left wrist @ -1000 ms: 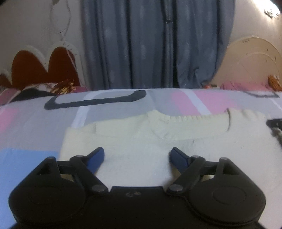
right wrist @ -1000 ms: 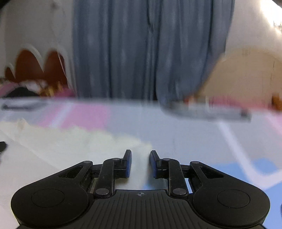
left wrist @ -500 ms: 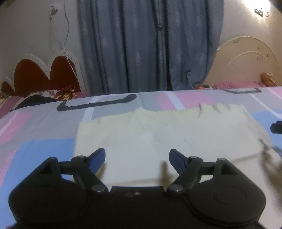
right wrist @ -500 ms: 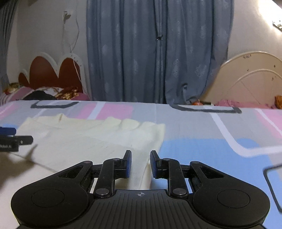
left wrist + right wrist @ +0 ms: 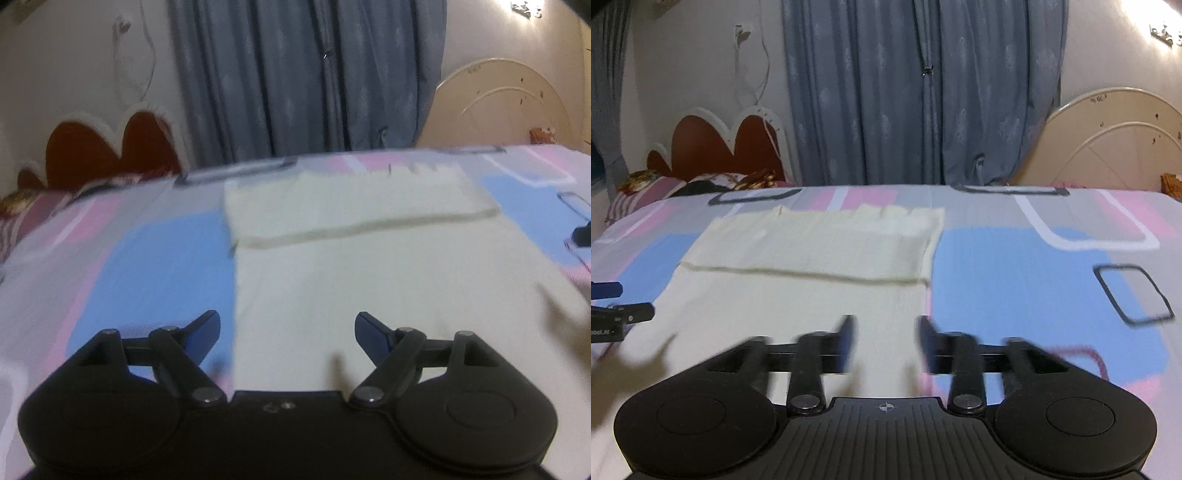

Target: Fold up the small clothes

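Note:
A pale yellow knit garment (image 5: 369, 258) lies flat on the patterned bedsheet, its far part folded over toward me with a fold edge across it (image 5: 369, 225). It also shows in the right wrist view (image 5: 820, 258). My left gripper (image 5: 288, 332) is open and empty above the garment's near left edge. My right gripper (image 5: 886, 339) is open and empty above the garment's near right edge, its fingers blurred. The left gripper's tip shows at the left edge of the right wrist view (image 5: 613, 310).
The bedsheet (image 5: 1015, 277) has blue, pink and grey blocks. A red scalloped headboard (image 5: 727, 147) with pillows stands far left, grey-blue curtains (image 5: 923, 92) behind, a cream headboard (image 5: 1108, 140) far right.
Both grippers have pulled back toward the near end of the garment. My right gripper has gone from shut to open. The garment's far part now lies folded over.

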